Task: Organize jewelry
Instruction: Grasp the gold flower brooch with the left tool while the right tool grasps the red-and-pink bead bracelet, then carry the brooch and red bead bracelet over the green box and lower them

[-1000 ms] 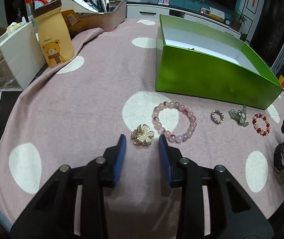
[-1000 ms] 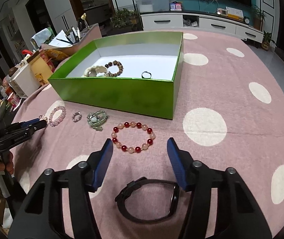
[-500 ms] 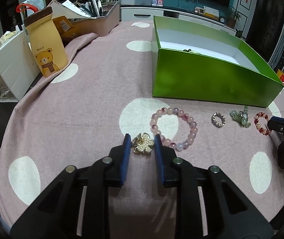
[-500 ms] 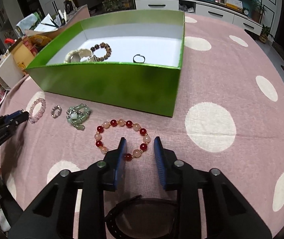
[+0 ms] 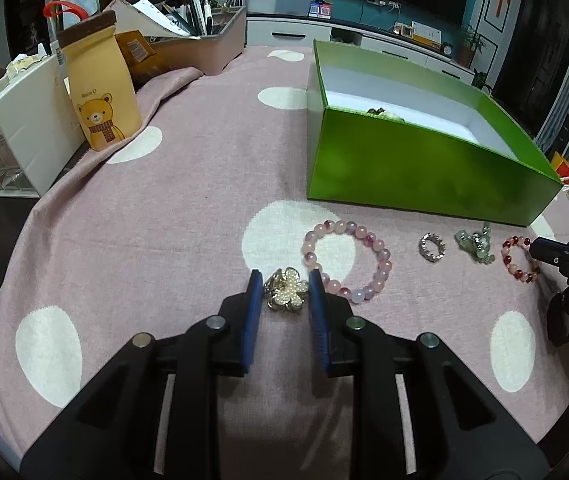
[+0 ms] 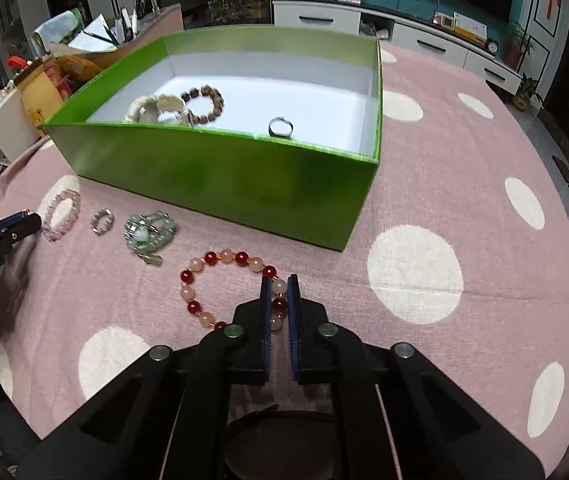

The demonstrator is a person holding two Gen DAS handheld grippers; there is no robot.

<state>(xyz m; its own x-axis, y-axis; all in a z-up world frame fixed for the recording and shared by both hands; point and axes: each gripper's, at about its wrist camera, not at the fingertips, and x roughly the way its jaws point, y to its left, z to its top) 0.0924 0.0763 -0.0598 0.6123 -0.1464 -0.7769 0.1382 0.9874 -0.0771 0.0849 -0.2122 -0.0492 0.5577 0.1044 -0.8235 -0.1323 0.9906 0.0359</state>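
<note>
My left gripper (image 5: 286,280) is shut on a gold pearl flower brooch (image 5: 287,290) that lies on the pink dotted cloth. Beside it lie a pink bead bracelet (image 5: 348,261), a silver ring (image 5: 431,247) and a green jade piece (image 5: 476,242). My right gripper (image 6: 279,286) is shut on the right side of a red and peach bead bracelet (image 6: 208,264), which rests on the cloth. The green box (image 6: 220,176) behind it holds a brown bead bracelet (image 6: 204,103), a cream bangle (image 6: 152,106) and a ring (image 6: 280,126).
A black bangle (image 5: 564,316) lies under the right gripper. A yellow bear pouch (image 5: 98,92), a white drawer unit (image 5: 16,128) and a pen tray (image 5: 200,44) stand at the far left of the table. The green box (image 5: 424,176) stands behind the jewelry.
Both grippers moved forward and closed: the left onto the flower brooch, the right onto the red and peach bracelet.
</note>
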